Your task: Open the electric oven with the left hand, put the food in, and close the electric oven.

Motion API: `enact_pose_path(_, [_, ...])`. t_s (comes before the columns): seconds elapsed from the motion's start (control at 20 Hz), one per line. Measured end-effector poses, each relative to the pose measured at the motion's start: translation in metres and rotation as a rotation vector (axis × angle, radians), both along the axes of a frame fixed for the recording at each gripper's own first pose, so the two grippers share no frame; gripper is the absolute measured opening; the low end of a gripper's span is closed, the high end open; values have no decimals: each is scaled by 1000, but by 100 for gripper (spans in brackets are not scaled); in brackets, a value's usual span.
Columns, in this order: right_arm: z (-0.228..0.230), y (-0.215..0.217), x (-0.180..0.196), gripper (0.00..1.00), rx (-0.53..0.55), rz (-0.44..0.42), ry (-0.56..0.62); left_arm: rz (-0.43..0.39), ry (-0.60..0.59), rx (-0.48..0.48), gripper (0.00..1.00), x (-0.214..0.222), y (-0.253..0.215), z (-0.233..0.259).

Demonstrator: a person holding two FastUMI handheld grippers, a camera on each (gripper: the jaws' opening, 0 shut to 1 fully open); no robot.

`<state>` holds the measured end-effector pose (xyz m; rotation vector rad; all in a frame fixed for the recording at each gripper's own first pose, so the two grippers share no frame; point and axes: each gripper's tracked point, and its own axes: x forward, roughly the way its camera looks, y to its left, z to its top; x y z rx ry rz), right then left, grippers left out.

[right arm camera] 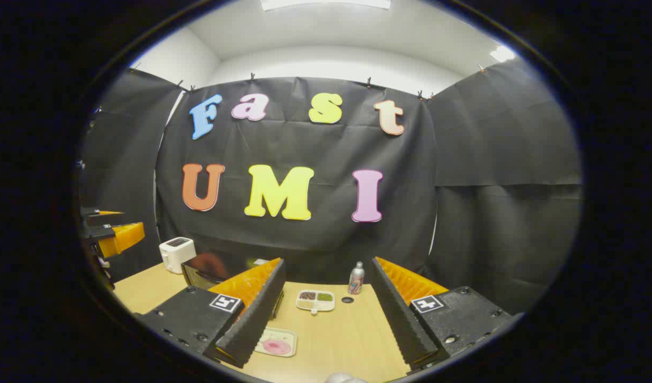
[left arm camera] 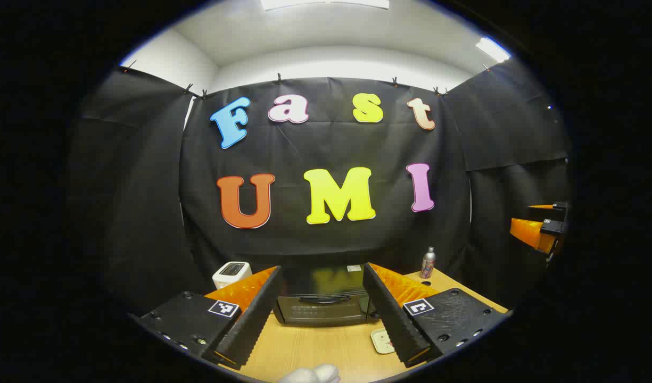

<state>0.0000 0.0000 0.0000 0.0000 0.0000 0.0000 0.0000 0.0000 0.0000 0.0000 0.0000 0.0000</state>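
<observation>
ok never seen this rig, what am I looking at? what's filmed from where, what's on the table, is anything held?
A person carries one hand-held gripper in each hand, with a fisheye camera on each, looking along its two fingers. The left gripper view shows the left hand-held gripper open, facing the closed electric oven. The right gripper view shows the right hand-held gripper open as well. Neither holds anything. On the wooden table stand a white toaster, a small bottle, a divided tray of food and a plate with a pink item; whether it is food is unclear.
</observation>
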Motion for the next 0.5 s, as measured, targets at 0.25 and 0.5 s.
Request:
enact_pose_path(0.25, [-3,7,-1,100,-13,19,8,28,11,-5,96,-1,11,-5])
enact_pose_path(0.5, [-3,10,-4,100,-19,33,8,41,10,5,96,-4,16,-6])
